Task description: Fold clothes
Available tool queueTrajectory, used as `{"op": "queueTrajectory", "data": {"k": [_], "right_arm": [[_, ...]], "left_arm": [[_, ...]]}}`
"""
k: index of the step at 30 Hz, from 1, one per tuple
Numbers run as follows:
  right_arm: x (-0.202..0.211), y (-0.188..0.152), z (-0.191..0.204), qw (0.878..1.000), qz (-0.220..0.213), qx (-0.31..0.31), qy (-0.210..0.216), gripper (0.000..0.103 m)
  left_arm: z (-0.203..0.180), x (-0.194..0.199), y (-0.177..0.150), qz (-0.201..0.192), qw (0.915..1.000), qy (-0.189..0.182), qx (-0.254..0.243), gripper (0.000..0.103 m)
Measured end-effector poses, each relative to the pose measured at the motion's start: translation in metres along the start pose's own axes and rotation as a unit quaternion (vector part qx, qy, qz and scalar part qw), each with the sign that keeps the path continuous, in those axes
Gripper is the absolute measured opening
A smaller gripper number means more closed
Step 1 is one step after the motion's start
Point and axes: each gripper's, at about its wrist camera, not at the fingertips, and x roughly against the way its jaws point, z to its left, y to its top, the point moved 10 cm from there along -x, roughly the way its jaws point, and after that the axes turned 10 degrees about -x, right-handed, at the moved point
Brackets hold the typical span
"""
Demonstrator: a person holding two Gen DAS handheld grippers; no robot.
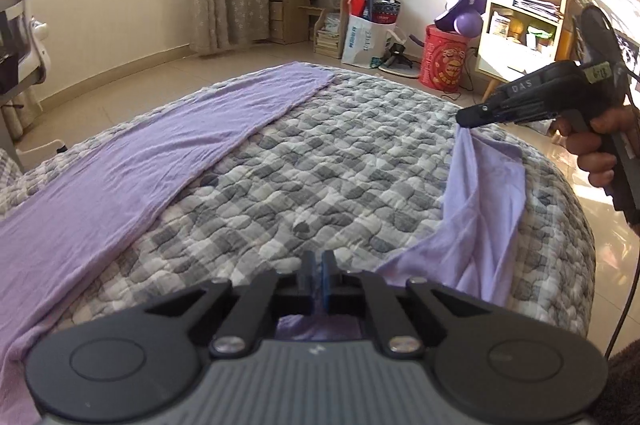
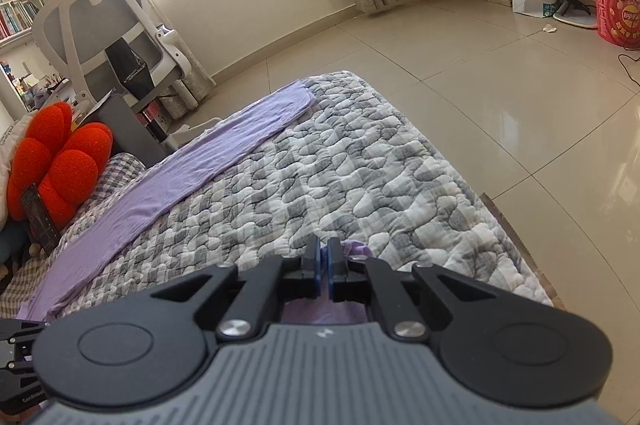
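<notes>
Two grippers we hold pinch the lilac garment (image 1: 476,209) on the quilted bed (image 1: 320,177): left gripper (image 1: 319,267) clamps its near edge, right gripper (image 1: 466,117) lifts another corner.

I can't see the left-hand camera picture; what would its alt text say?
Two hand-held claws pinch a pale purple garment on a grey checked quilt: the left claw at the near edge, the right claw lifting a corner at the right. A long purple cloth lies flat across the quilt's left side; shelves and a curtain stand behind.
</notes>
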Motion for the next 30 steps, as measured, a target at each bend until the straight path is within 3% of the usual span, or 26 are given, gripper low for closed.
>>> {"op": "queueTrajectory", "data": {"k": [3, 8, 11, 13, 17, 21, 23, 26, 28, 30], "right_arm": [[0.002, 0.007, -0.007, 1.0, -0.02, -0.007, -0.006, 0.015], [0.009, 0.005, -0.009, 0.998, -0.028, 0.063, -0.015, 0.016], [0.014, -0.005, -0.006, 0.992, -0.029, 0.123, -0.019, 0.032], [0.016, -0.012, -0.003, 0.986, -0.027, 0.162, -0.022, 0.041], [0.016, -0.029, 0.006, 0.968, -0.021, 0.248, -0.031, 0.044], [0.008, -0.039, 0.016, 0.945, -0.025, 0.325, -0.039, 0.055], [0.003, -0.038, 0.015, 0.939, -0.03, 0.339, -0.049, 0.056], [-0.005, -0.03, 0.013, 0.937, -0.035, 0.342, -0.055, 0.056], [-0.012, -0.025, 0.013, 0.937, -0.037, 0.341, -0.058, 0.056], [-0.018, -0.02, 0.013, 0.938, -0.04, 0.339, -0.061, 0.056]], "left_arm": [[0.006, 0.003, 0.001, 0.001, 0.9997, 0.006, 0.022, 0.004], [-0.003, 0.01, 0.003, -0.007, 0.9996, -0.027, 0.008, 0.013], [-0.011, 0.016, 0.003, -0.023, 0.9987, -0.042, -0.019, 0.032], [-0.018, 0.019, 0.005, -0.031, 0.9971, -0.058, -0.039, 0.053], [-0.036, 0.022, 0.012, -0.049, 0.992, -0.081, -0.084, 0.059], [-0.054, 0.012, 0.015, -0.037, 0.9854, -0.102, -0.131, 0.058], [-0.059, 0.003, 0.013, -0.017, 0.9836, -0.11, -0.142, 0.058], [-0.062, -0.001, 0.013, -0.016, 0.9843, -0.118, -0.131, 0.047], [-0.063, -0.002, 0.014, -0.016, 0.9848, -0.123, -0.122, 0.026], [-0.055, -0.006, 0.016, -0.015, 0.989, -0.108, -0.1, 0.015]]}}
